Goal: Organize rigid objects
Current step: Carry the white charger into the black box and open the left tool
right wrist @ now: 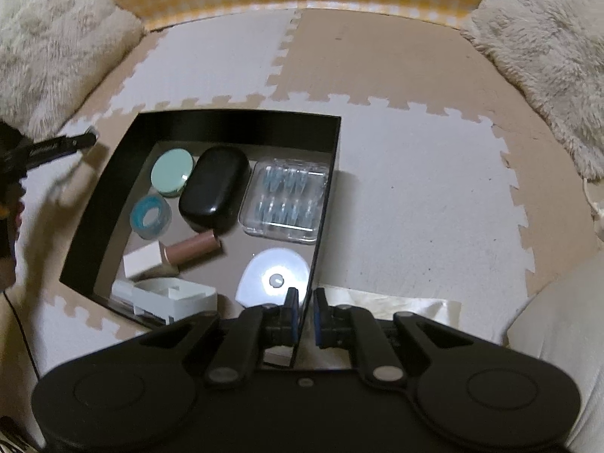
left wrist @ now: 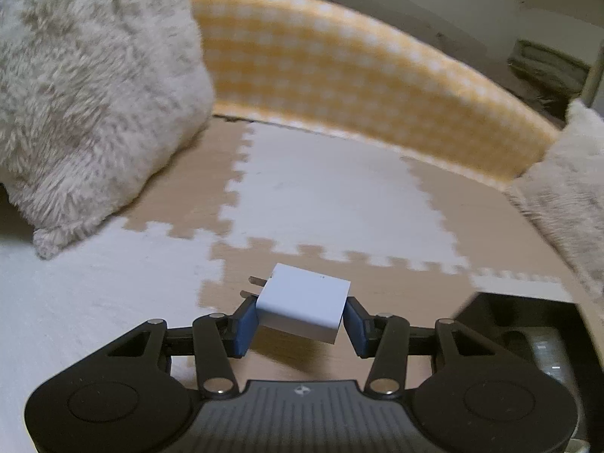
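A white plug adapter (left wrist: 304,302) with two metal prongs pointing left hangs above the foam mat, and my left gripper (left wrist: 302,323) is shut on its sides. The black open box (right wrist: 226,124) sits on the mat, and its corner shows at the lower right of the left wrist view (left wrist: 521,317). My right gripper (right wrist: 305,302) is shut on the box's thin near-right wall. Inside lie a mint round tin (right wrist: 171,173), a black case (right wrist: 215,192), a clear case of blue pieces (right wrist: 285,200), a blue tape roll (right wrist: 150,217), a copper tube (right wrist: 192,250), a white disc (right wrist: 273,279) and white blocks (right wrist: 141,262).
Beige and white puzzle mat tiles (left wrist: 321,196) cover the floor. A fluffy cushion (left wrist: 87,94) lies at the left and another (right wrist: 547,37) at the right. A yellow checked edge (left wrist: 358,75) runs along the back. A black bar (right wrist: 60,147) juts in at the left edge.
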`<action>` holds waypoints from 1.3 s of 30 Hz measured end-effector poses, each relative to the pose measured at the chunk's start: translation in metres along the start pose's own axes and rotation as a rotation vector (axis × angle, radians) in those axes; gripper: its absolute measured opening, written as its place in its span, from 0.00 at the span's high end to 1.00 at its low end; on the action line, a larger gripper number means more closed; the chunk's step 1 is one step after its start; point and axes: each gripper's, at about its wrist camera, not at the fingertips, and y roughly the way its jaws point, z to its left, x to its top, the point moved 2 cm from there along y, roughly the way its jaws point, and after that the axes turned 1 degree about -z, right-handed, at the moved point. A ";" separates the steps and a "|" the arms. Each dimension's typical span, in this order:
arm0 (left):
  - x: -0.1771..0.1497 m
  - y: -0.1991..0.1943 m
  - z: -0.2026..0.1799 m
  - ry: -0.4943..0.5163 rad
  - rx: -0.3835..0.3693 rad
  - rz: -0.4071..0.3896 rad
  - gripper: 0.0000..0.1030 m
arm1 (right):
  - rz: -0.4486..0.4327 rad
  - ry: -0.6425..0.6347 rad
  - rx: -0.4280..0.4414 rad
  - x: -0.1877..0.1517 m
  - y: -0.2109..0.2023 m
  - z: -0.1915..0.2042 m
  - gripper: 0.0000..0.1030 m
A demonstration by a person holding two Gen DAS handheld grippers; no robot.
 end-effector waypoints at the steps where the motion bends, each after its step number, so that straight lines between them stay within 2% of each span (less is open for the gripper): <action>1: 0.001 -0.005 -0.005 0.005 -0.012 -0.004 0.51 | 0.000 0.002 0.002 0.000 0.000 0.000 0.93; 11: -0.010 -0.051 -0.073 0.088 -0.171 0.010 0.51 | -0.002 0.005 0.007 -0.001 0.000 -0.001 0.93; 16: -0.022 -0.061 -0.111 0.223 -0.238 0.035 0.51 | -0.002 0.005 0.007 -0.001 0.000 -0.001 0.93; 20: -0.033 -0.059 -0.136 0.384 -0.250 0.060 0.51 | -0.002 0.000 0.004 -0.001 0.000 0.000 0.93; 26: -0.053 -0.050 -0.158 0.622 -0.209 0.097 0.51 | -0.001 -0.002 0.002 -0.001 0.001 0.001 0.93; 28: -0.057 -0.048 -0.161 0.675 -0.200 0.107 0.51 | -0.001 -0.003 0.003 -0.001 0.001 0.000 0.93; 31: -0.058 -0.047 -0.160 0.700 -0.191 0.108 0.50 | -0.001 -0.004 0.002 -0.001 0.001 0.001 0.93; 33: -0.058 -0.045 -0.159 0.692 -0.185 0.112 0.37 | -0.001 -0.005 0.001 -0.002 0.000 0.001 0.93; 34: -0.058 -0.046 -0.159 0.691 -0.189 0.119 0.26 | -0.001 -0.005 0.001 -0.002 0.000 0.000 0.93; 39: -0.059 -0.048 -0.162 0.668 -0.242 0.164 0.19 | -0.001 -0.007 0.000 -0.002 0.001 0.001 0.93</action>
